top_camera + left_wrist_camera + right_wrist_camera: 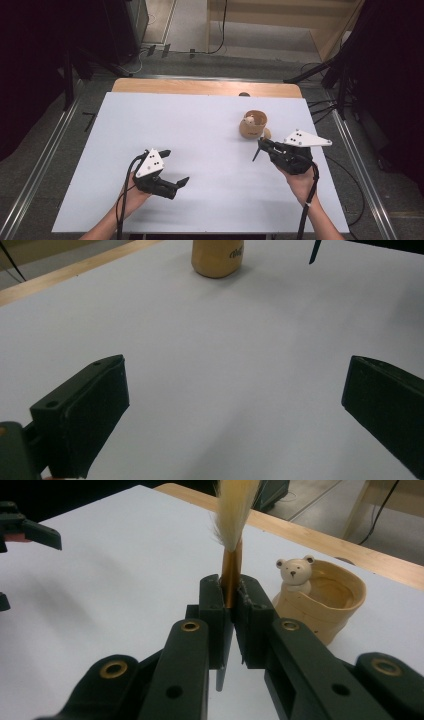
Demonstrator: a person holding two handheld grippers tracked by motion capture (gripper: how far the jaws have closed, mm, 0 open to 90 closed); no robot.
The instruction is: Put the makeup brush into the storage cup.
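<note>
Brush (231, 575) light, thin, slippery ferrule; right gripper (231, 617) clamps it there; left gripper (172, 169) wide, empty.

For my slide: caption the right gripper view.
Right tongs clamp a brush beside a bear-trimmed wooden cup.

I see bare table (200, 130) between my two grippers and across the whole left half; the only obstacle is the cup (252, 125) near the far right, just beyond my right gripper (261, 145).
</note>
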